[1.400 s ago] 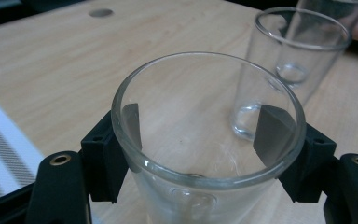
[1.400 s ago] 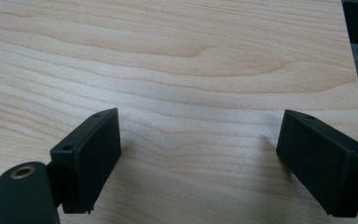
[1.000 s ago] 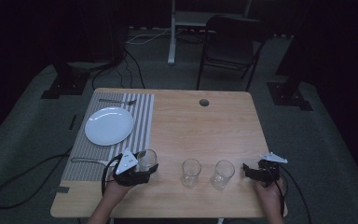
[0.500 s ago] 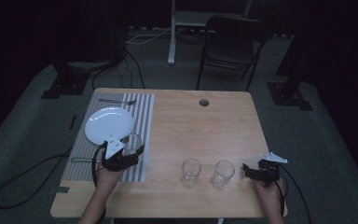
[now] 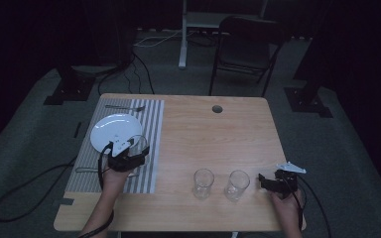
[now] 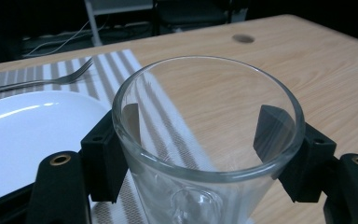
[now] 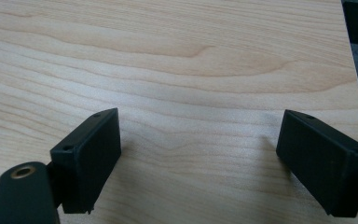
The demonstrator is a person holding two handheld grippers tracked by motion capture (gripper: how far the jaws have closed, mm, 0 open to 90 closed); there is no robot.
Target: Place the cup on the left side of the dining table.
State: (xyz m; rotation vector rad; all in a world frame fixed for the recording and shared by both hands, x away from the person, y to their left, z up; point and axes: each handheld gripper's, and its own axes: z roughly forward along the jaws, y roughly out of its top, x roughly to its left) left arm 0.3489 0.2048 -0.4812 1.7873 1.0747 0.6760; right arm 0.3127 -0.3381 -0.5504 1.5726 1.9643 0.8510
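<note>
We see the left gripper pinching a clear glass between its jaws over the striped placemat beside the white plate, while the right gripper rests spread over bare tabletop.

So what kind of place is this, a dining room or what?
Likely a lab or studio mock-up of a dining setting: a wooden table on carpet, dark stands and floor cables around it, one placemat with plate.

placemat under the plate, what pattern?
Grey and white stripes on the placemat; clearest in the high view.
</note>
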